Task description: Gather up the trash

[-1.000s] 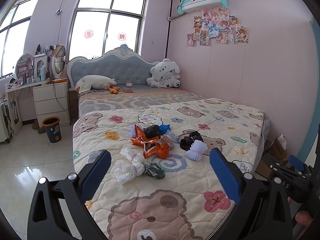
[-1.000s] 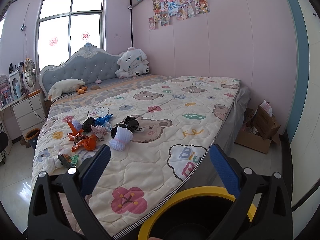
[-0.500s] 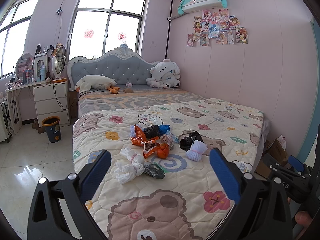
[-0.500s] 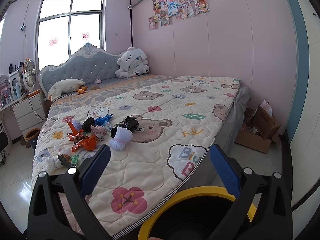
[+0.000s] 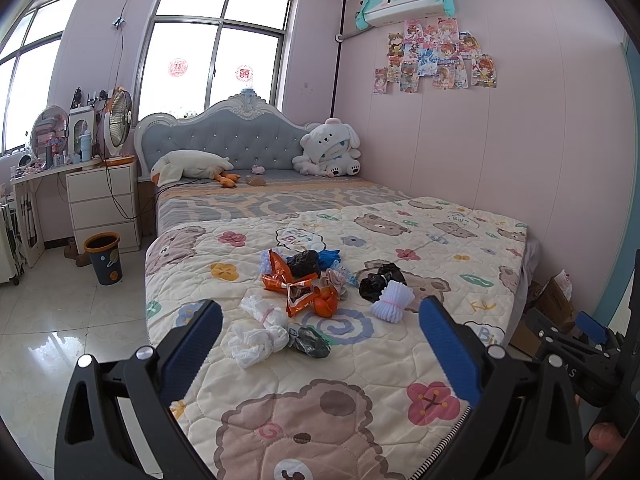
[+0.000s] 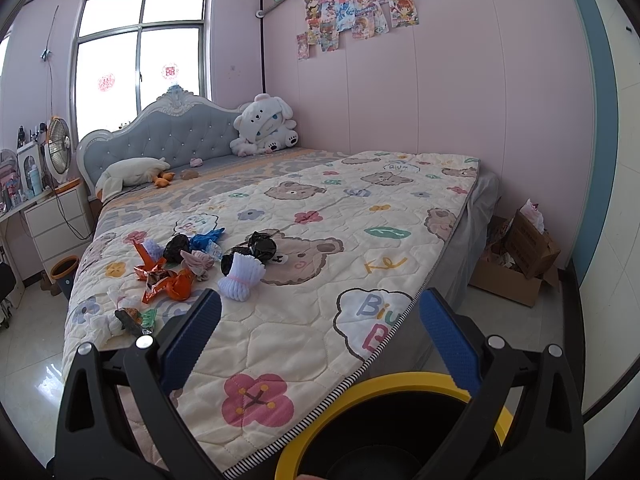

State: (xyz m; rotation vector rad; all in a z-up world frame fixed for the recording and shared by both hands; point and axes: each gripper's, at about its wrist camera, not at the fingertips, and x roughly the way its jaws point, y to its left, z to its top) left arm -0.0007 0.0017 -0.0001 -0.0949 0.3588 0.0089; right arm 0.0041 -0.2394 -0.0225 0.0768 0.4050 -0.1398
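A heap of trash lies on the bear-print quilt (image 5: 400, 360) in the middle of the bed: orange snack wrappers (image 5: 298, 286), black bags (image 5: 378, 280), white crumpled bags (image 5: 256, 334), a white foam net (image 5: 392, 300) and a dark wrapper (image 5: 310, 340). My left gripper (image 5: 320, 340) is open and empty, short of the heap near the bed's foot. My right gripper (image 6: 320, 332) is open and empty, above a bin with a yellow rim (image 6: 400, 384) at the bed's corner. The heap shows to its left in the right wrist view (image 6: 180, 268).
A small dark bin (image 5: 103, 258) stands on the tiled floor by the white drawers (image 5: 104, 204). Open cardboard boxes (image 6: 516, 256) sit by the right wall. Plush toys (image 5: 328, 148) and a pillow lie at the headboard.
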